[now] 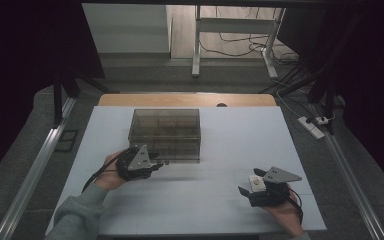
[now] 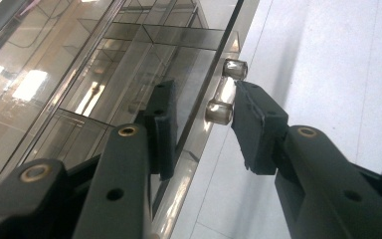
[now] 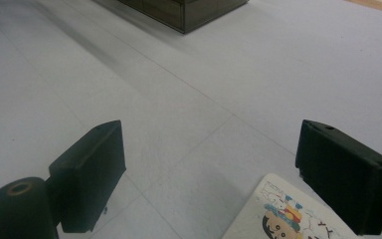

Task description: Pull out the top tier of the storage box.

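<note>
A white tabletop (image 1: 220, 200) carries a smoked, compartmented box (image 1: 165, 132), set near its far middle. The left claw (image 2: 199, 129) is brought to the box's near wall, one jaw inside the lid edge and one against the clear handle (image 2: 225, 92), presumably so that the lid can be lifted; whether the pads press cannot be told. The right claw (image 3: 214, 179) is held released, well apart, over a small printed card (image 3: 291, 214).
</note>
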The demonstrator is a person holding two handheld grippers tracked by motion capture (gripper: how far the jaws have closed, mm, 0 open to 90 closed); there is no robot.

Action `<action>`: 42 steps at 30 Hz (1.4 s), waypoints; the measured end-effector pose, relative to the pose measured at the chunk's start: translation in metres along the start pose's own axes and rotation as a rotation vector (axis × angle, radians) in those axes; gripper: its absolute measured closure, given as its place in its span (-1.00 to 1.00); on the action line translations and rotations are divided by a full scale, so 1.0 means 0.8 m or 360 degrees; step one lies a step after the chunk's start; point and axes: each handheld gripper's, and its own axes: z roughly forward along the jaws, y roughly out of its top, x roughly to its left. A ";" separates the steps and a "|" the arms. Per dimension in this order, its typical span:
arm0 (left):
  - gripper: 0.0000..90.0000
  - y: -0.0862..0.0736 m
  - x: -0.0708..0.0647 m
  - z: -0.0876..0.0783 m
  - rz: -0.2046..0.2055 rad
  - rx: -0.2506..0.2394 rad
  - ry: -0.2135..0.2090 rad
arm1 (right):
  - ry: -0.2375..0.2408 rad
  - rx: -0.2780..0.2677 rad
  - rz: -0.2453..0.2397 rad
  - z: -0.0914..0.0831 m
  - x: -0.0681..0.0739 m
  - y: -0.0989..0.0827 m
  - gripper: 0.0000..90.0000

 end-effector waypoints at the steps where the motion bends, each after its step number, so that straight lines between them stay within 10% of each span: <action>1: 0.35 0.000 0.000 0.000 0.0000 0.0003 0.0002 | 0.0000 0.0000 0.0000 0.000 0.000 0.000 -0.74; 18: -0.25 0.000 0.000 -0.005 -0.0184 -0.0101 0.0019 | -0.0003 -0.0008 0.0000 -0.001 0.000 0.000 -0.74; 42: -0.31 -0.028 -0.047 -0.044 -0.0445 -0.0211 0.0097 | 0.0000 -0.0021 0.0000 -0.003 0.000 0.001 -0.74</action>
